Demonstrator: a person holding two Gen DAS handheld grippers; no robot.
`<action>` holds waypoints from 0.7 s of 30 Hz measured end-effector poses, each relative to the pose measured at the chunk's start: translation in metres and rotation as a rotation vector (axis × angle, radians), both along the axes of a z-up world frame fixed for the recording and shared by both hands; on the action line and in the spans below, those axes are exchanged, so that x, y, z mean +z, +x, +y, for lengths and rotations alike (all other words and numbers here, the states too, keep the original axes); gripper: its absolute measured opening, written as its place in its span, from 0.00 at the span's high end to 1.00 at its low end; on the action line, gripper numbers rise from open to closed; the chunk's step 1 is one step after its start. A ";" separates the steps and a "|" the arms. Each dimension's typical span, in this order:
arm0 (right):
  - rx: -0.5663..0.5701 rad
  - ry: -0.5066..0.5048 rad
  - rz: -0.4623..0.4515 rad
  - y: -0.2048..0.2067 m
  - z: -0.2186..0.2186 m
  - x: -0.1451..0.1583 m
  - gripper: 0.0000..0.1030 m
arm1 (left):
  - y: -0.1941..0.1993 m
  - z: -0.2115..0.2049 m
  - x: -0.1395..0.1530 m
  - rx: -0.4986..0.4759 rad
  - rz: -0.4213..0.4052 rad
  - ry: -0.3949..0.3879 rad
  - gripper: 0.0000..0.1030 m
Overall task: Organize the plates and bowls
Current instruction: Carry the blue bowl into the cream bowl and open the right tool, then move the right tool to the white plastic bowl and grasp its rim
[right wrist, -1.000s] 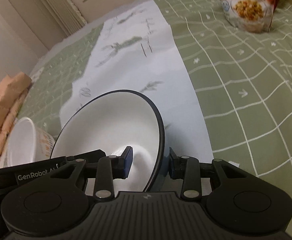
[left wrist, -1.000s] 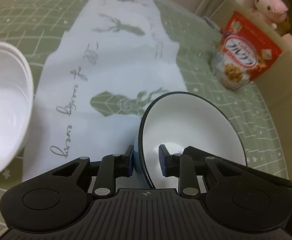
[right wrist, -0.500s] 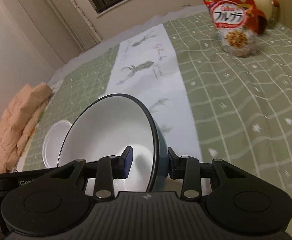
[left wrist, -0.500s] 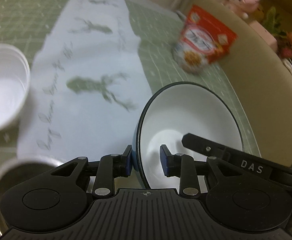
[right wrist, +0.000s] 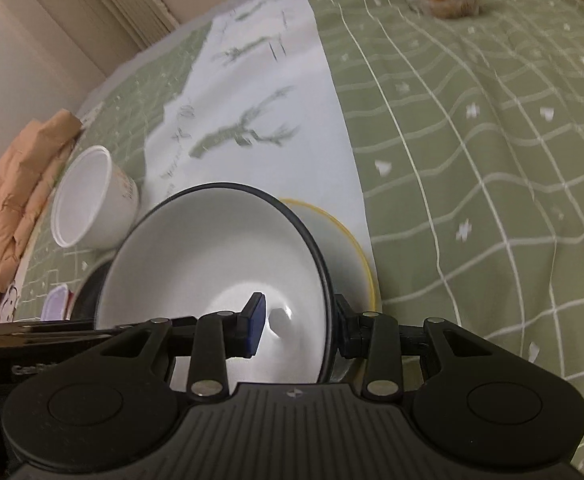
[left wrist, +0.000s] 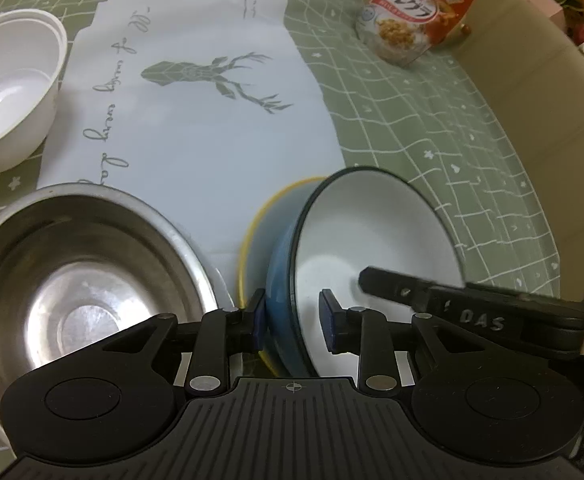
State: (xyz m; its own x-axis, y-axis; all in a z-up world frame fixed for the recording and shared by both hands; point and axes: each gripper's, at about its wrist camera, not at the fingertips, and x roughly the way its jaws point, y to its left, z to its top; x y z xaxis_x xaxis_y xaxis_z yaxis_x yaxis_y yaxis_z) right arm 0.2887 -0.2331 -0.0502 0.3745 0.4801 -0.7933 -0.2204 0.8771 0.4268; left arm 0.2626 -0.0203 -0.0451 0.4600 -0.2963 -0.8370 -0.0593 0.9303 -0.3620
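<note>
The blue bowl with the white inside and dark rim (left wrist: pixel 376 248) hangs tilted above a yellow-rimmed bowl (left wrist: pixel 259 232), which sits on the pale table runner printed with grey deer (left wrist: pixel 195 128); the blue one's underside is right against the yellow rim, though whether they touch is hard to call. The left gripper (left wrist: pixel 294 320) straddles the near wall of the blue bowl, one blue pad outside and one inside; its jaws have just been closing, the outer pad sits at the wall while the inner pad shows a gap, so a firm pinch cannot be confirmed. The right gripper (right wrist: pixel 298 322) clamps the opposite wall, one pad inside the white hollow, the other out of sight behind the rim; it grips the bowl tight. To the left of the pair stands a wide stainless-steel bowl (left wrist: pixel 83 276), close beside the yellow one; further back, a white plastic bowl (left wrist: pixel 11 92) rests on the green checked tablecloth (left wrist: pixel 432 128); at the far edge stands a red cereal bag (left wrist: pixel 412 20); in the right wrist view a tan padded cloth (right wrist: pixel 15 200) lies heaped at the table's left side.
</note>
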 end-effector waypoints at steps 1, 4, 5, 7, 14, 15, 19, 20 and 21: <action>-0.002 0.000 -0.005 0.000 0.000 -0.001 0.65 | 0.000 0.000 0.001 -0.002 -0.005 0.000 0.72; 0.000 -0.001 -0.014 0.002 0.002 0.000 0.65 | 0.001 -0.004 0.004 -0.012 -0.014 0.034 0.72; 0.001 -0.006 -0.019 0.002 0.003 0.000 0.65 | 0.001 -0.005 0.004 -0.014 -0.015 0.041 0.72; 0.001 -0.018 -0.031 0.001 0.004 0.001 0.65 | 0.001 -0.005 0.004 -0.018 -0.016 0.042 0.72; -0.010 -0.024 -0.058 0.001 0.000 0.006 0.64 | 0.001 0.000 0.008 -0.005 -0.027 0.048 0.73; -0.012 -0.020 -0.060 0.001 -0.002 0.008 0.64 | 0.001 0.001 0.011 0.004 -0.035 0.051 0.73; -0.021 -0.035 -0.093 -0.001 -0.003 0.014 0.64 | 0.000 0.011 0.021 0.032 -0.078 0.044 0.73; -0.023 -0.045 -0.112 -0.002 -0.002 0.017 0.64 | 0.000 0.014 0.025 0.038 -0.091 0.044 0.76; -0.024 -0.052 -0.127 -0.003 -0.002 0.020 0.64 | 0.000 0.016 0.028 0.038 -0.100 0.029 0.77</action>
